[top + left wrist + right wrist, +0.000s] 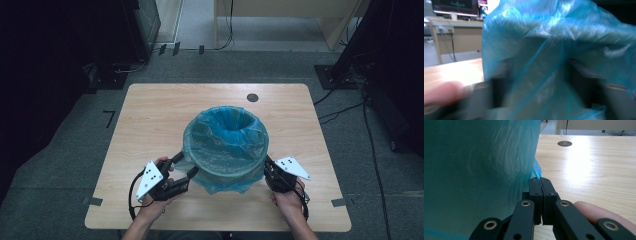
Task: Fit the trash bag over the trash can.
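From the high view, a round bin stands near the middle of the wooden desk, lined with a blue plastic bag whose edge is folded down over the rim. The left tool meets the hanging skirt of the bag at the bin's near left side, its jaws apart with film bunched between them. The right tool touches the bag at the near right side.

In the left gripper view, blurred by motion, the bag drapes over both jaws. They stand apart, and I cannot tell whether the pads press the film. A fingertip shows at the lower left.

In the right gripper view, the right tool is together, pinching a small tuft of bag film beside the bin wall.

The step in hand looks like fitting the liner over the rim. Next, the left side likely needs a firm pinch and a downward pull, without tearing the thin film.
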Demonstrator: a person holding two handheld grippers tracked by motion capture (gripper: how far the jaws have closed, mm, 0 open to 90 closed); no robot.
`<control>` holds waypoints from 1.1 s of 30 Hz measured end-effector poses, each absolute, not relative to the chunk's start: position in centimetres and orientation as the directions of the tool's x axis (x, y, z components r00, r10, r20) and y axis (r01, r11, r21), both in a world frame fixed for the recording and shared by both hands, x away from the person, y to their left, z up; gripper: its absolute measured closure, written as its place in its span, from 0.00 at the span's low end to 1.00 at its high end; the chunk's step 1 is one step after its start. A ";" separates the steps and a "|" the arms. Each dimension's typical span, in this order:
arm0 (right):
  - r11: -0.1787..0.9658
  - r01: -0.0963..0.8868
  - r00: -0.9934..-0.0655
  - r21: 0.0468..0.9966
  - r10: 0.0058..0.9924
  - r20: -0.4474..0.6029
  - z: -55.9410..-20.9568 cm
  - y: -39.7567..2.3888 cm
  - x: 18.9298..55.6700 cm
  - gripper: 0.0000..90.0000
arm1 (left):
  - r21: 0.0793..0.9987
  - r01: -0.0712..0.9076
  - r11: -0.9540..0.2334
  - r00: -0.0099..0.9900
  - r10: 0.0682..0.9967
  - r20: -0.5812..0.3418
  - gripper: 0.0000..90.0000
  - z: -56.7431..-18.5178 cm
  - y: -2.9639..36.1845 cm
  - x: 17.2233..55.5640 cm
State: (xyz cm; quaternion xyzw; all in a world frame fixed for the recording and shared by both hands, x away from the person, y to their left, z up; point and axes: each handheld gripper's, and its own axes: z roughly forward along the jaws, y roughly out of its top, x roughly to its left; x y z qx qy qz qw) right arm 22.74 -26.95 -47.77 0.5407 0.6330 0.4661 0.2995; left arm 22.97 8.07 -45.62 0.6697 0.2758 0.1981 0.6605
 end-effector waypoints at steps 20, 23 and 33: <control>-0.002 0.653 -0.129 0.757 0.985 0.114 -52.0 -26.8 23.5 1.00 | 0.763 0.588 -0.268 0.534 0.838 -0.117 1.00 -51.2 9.5 26.1; -0.019 0.628 -0.140 0.778 0.981 0.137 -52.0 -27.1 23.3 0.77 | 0.762 0.595 -0.255 0.499 0.861 -0.101 1.00 -51.4 9.8 26.2; 0.015 0.447 -0.248 0.894 0.963 0.108 -49.5 -28.5 21.0 0.40 | 0.885 0.456 -0.096 0.543 0.818 -0.191 0.51 -49.6 11.3 25.5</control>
